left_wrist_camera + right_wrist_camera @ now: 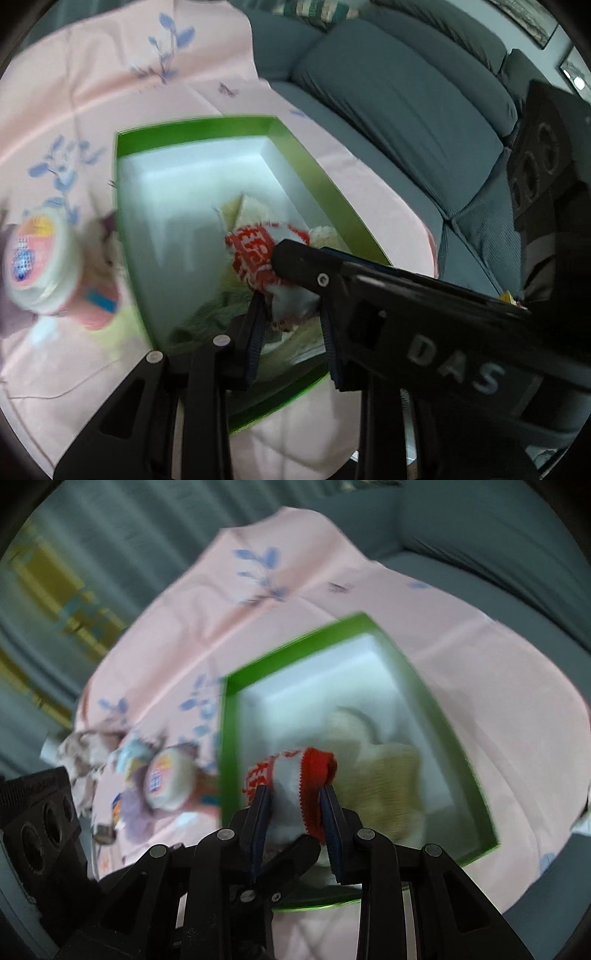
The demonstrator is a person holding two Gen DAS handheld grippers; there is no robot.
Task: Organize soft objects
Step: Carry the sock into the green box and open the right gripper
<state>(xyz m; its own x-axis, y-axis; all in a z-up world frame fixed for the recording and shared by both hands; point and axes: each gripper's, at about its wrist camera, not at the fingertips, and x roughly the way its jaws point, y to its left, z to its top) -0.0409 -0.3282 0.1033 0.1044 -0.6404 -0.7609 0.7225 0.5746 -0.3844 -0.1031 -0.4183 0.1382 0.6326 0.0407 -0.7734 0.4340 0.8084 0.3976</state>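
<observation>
A red-and-white knitted sock (258,258) is showing a red patterned band and a plain white part, bunched up and stretched between the two grippers over a green box (207,127) with a white inside. In the left wrist view the sock is sitting at the centre of the frame, and the left gripper (290,314) is pinching its white end, the jaws standing only a little apart and pressing on the cloth. The right gripper's black body is reaching in from the right of that frame, its tip lying against the red part. In the right wrist view the right gripper (295,805) is clamping the sock (295,775) at lower centre, jaws narrowly apart with the red cuff and white cloth filling the gap. Cream-coloured soft things (384,775) are lying inside the box (295,646) beneath. The box is resting on a pink flowered cloth (110,74) spread over a grey sofa (406,110), and a rolled pastel bundle (170,779) is lying on the cloth to the left of the box.
</observation>
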